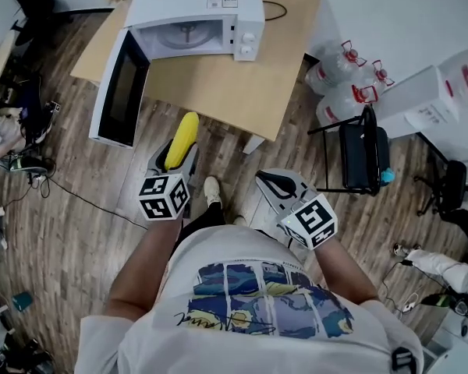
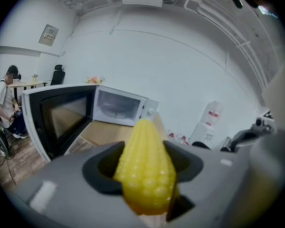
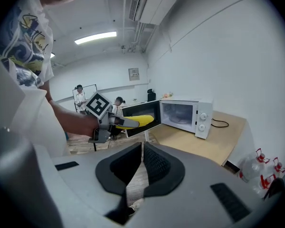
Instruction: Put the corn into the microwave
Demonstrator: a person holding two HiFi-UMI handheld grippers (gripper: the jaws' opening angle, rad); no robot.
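Observation:
A yellow corn cob [image 1: 182,139] sticks out forward from my left gripper [image 1: 177,156], whose jaws are shut on it; in the left gripper view the corn [image 2: 145,167] fills the gap between the two grey jaws. The white microwave [image 1: 195,22] stands on a wooden table [image 1: 226,92] ahead. Its door [image 1: 123,88] is swung wide open to the left and its cavity looks empty. The corn is still short of the table's front edge. My right gripper [image 1: 264,179] hangs lower right, jaws shut with nothing between them [image 3: 142,146]. In the right gripper view the corn [image 3: 135,122] shows in front of the microwave [image 3: 185,115].
Several large water bottles [image 1: 339,76] stand right of the table, with a black chair [image 1: 363,150] and white boxes [image 1: 421,100] beyond. Cables and gear [image 1: 23,162] lie on the wooden floor at left. A person [image 2: 7,103] sits at a far table.

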